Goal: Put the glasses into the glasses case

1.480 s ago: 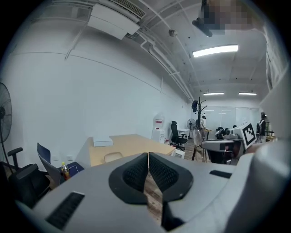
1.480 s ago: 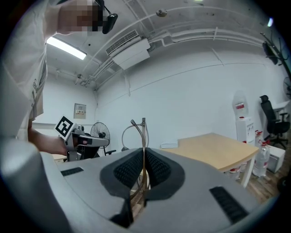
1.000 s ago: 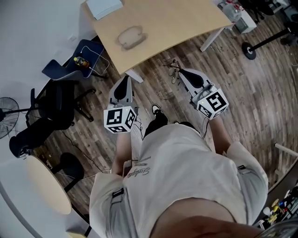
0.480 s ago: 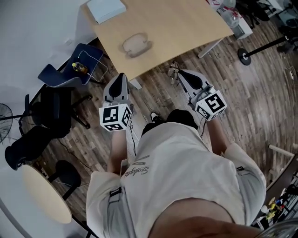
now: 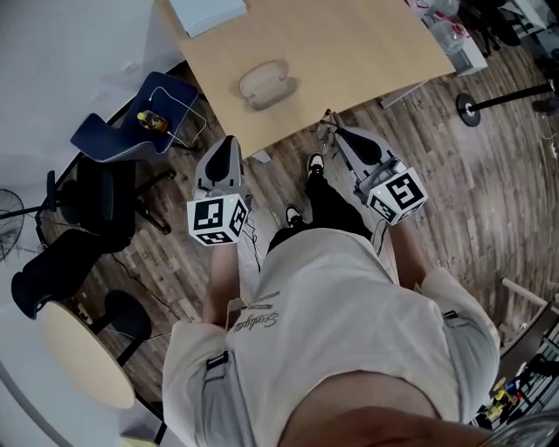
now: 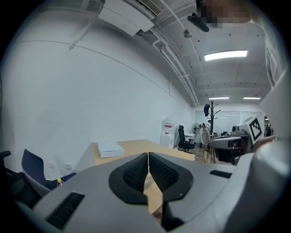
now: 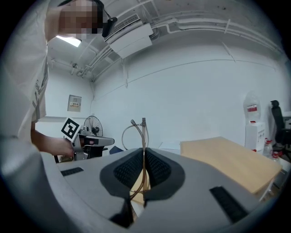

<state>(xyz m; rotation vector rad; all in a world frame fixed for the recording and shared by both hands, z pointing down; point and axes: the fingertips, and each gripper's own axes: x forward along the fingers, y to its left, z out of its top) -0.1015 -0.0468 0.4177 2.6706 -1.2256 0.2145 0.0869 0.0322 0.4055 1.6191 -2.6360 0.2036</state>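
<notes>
A beige glasses case lies open on the wooden table, near its front edge. My right gripper is shut on thin-framed glasses, holding them just off the table's front edge, to the right of the case. In the right gripper view the glasses stick up from between the closed jaws of the right gripper. My left gripper hovers short of the table edge, below and left of the case. Its jaws meet with nothing between them in the left gripper view, left gripper.
A white box rests at the table's far left corner. A blue chair holding a small bottle stands left of the table, with a black office chair nearer me. A stand base is on the floor at right.
I have stepped toward the table: it and the case sit lower and closer in the head view. Both grippers keep their hold and spacing, the right one nearing the table edge.
</notes>
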